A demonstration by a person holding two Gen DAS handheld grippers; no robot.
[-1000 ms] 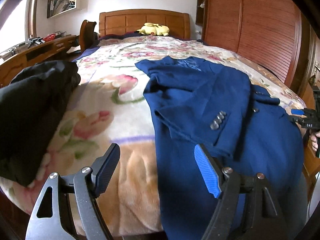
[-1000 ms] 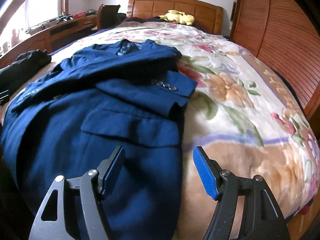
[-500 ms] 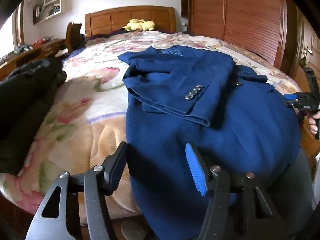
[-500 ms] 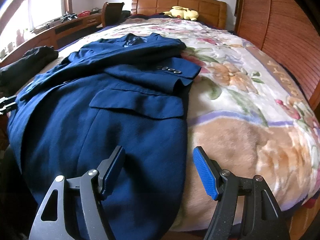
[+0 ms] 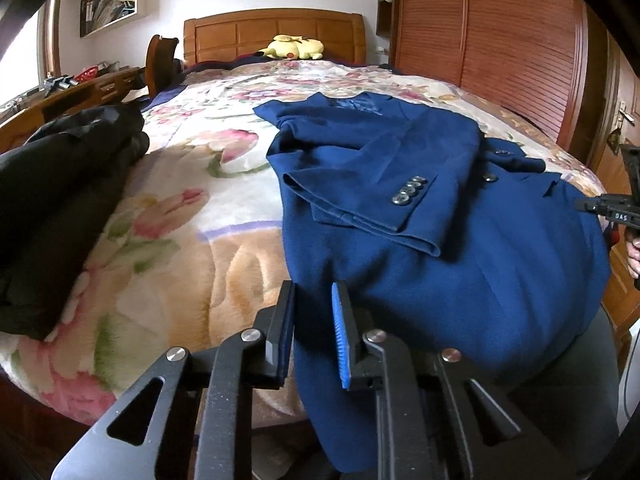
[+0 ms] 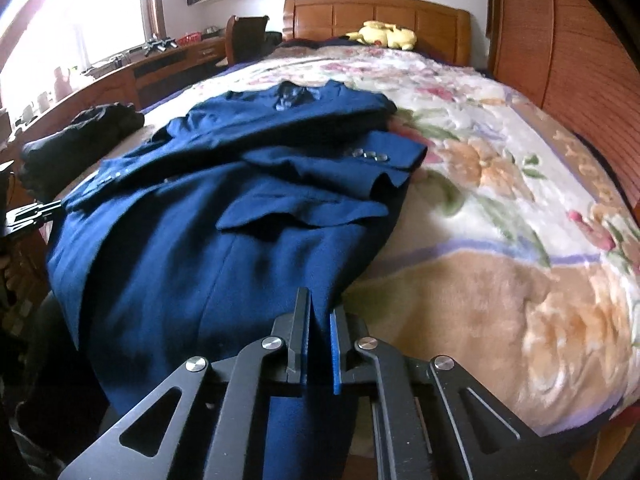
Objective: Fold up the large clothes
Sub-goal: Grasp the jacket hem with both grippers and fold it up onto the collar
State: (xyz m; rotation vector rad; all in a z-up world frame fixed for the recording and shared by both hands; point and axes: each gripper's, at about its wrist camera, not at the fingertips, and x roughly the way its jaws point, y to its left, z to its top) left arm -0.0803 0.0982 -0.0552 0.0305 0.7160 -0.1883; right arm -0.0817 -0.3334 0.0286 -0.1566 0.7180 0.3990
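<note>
A dark blue suit jacket (image 5: 440,280) lies face up on the floral bed blanket (image 5: 180,240), its hem hanging over the bed's near edge. One sleeve (image 5: 408,192) with several cuff buttons is folded across the chest. My left gripper (image 5: 314,300) is at the jacket's lower left corner; its jaws are closing with blue cloth filling the narrow gap. In the right wrist view the jacket (image 6: 200,260) spreads to the left, and my right gripper (image 6: 320,308) is shut on its lower right hem edge. Each gripper shows at the other view's side edge.
A crumpled black garment (image 5: 60,200) lies on the bed's left side. A yellow plush toy (image 5: 294,46) rests by the wooden headboard (image 5: 276,32). A wooden wardrobe (image 5: 500,40) stands to the right, and a desk (image 5: 80,88) to the left.
Both grippers were wide open above the bed's near edge. Both have since closed onto the jacket's hem, the left at the left corner, the right at the right edge.
</note>
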